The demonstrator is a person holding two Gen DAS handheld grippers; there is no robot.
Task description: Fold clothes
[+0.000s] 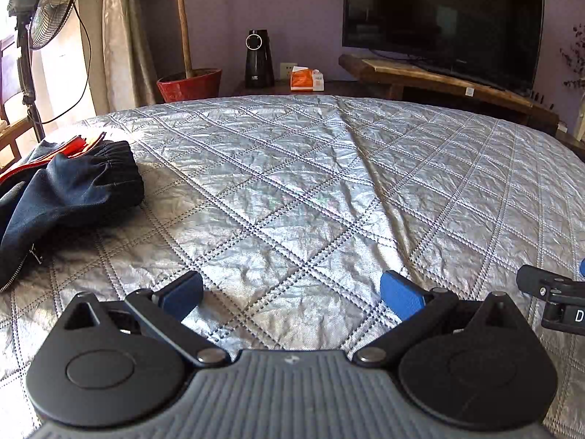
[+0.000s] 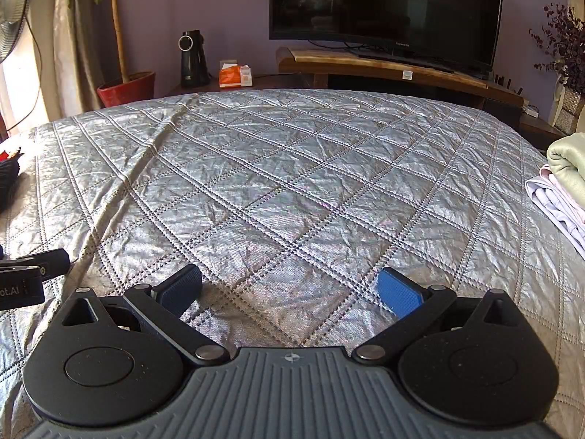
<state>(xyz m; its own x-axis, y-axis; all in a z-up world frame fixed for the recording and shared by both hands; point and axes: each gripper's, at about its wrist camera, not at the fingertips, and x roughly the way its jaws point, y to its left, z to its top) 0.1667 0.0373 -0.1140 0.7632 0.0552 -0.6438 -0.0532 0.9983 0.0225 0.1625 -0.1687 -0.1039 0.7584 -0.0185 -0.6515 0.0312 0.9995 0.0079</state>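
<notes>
Jaws spread wide and empty on your left gripper (image 1: 291,294) and right gripper (image 2: 290,292) above the quilted bed (image 1: 310,183); dark jacket (image 1: 65,186) at nine o'clock.

Lying on the bed (image 1: 292,183): rumpled jacket (image 1: 65,190) at left edge, folded stack (image 2: 565,190) at right edge; beyond the far edge, television (image 2: 384,11).

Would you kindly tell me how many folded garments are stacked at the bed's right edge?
2 show: a green one on top and a white one beneath it. The frame cuts the stack, so more may be hidden.
</notes>
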